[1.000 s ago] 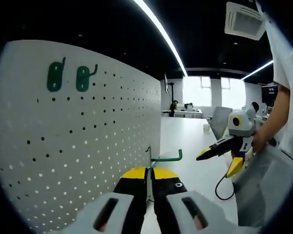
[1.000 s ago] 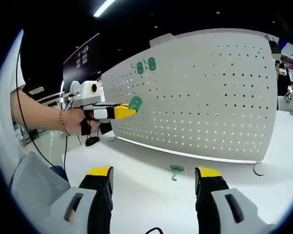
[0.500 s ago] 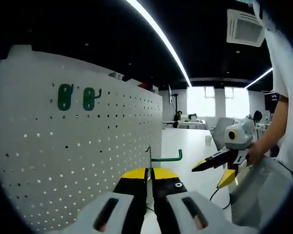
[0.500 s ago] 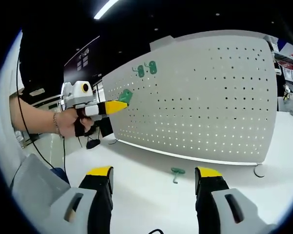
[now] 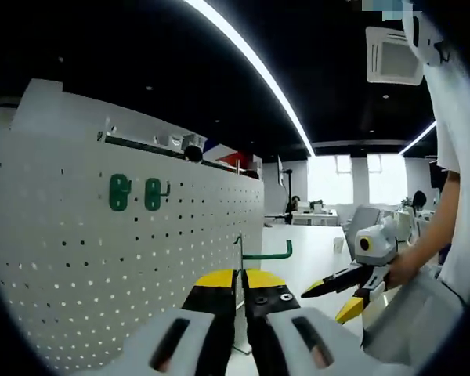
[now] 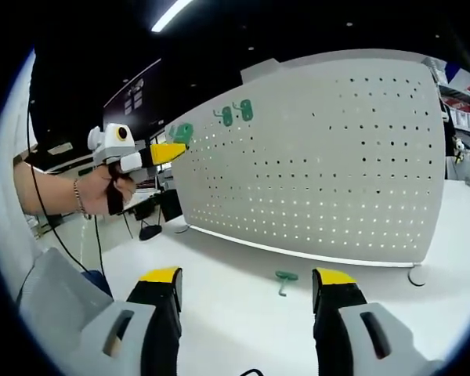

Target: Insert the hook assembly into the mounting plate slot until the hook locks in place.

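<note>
A person works two handheld grippers before a white pegboard mounting plate that stands upright on a white counter.

In the left gripper view, the left gripper has its yellow-tipped fingers clenched on a green hook. The hook's thin upright part rises from between the fingertips at 12 o'clock of them, and its arm runs out toward 3 o'clock, ending in a small upturned tip. The pegboard fills the 9 o'clock half of this view; two green hooks already mounted sit side by side high on it, at about 10 o'clock from the held hook and well apart from it. At 4 o'clock the right gripper is held in a hand, its two yellow tips spread apart.

In the right gripper view, the right gripper is released: its two fingers stand wide apart with nothing between them. A spare green hook lies on the counter in the gap between the fingers, nearer the 3 o'clock one and beyond both tips, touching neither. At 10 o'clock, the left gripper is raised, carrying the green hook's flat base at its tips, near the pegboard's edge. The mounted pair hangs at about 2 o'clock from that base, near but apart from it.
</note>
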{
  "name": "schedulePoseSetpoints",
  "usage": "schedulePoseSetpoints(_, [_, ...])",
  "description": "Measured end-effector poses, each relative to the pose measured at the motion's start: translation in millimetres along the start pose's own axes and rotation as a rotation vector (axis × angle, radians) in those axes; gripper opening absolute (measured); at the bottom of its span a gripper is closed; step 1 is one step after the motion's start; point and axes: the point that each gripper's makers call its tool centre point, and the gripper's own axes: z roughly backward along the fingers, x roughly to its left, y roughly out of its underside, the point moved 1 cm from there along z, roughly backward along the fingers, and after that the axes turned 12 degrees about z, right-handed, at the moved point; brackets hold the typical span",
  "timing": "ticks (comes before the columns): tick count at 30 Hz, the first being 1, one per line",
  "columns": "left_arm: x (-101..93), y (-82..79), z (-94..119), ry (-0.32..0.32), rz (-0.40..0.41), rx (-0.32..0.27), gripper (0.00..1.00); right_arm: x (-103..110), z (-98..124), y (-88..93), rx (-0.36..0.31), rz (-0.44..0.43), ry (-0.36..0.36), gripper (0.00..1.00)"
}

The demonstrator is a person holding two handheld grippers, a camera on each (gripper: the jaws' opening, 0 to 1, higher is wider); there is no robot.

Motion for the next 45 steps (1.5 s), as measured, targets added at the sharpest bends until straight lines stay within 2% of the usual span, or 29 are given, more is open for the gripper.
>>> schedulePoseSetpoints(8, [0.2,1.0,-1,-0.012,-0.003,-0.003,0.02,-1,0,-0.4,-0.001,0.002,0.000,0.64])
schedulePoseSetpoints(12, [1.2,3.9,-1,-0.016,0.001,0.002,0.02,-2,2,-7.1,-0.025,-0.009,0.005,0.64])
schedulePoseSetpoints(20, [2.5,7.0,-1,-0.022,0.007,0.002,0.03,4,8,-54.0,-0.261,-0.045,-0.017,0.61])
schedulePoseSetpoints(26, [3.6,9.9,1,-0.028,0.008,0.007,0.03,5,12,-70.2,-0.329,-0.044,-0.017,0.60])
schedulePoseSetpoints(35, [3.6,11.8,2,-0.039,0.009,0.007,0.03,12,9,-78.7,-0.345,-0.043,-0.043,0.57])
schedulePoseSetpoints(45, [2.4,11.7,2,-0.045,0.011,0.001,0.03,25,-8,-88.6,-0.347,-0.045,-0.087,0.55])
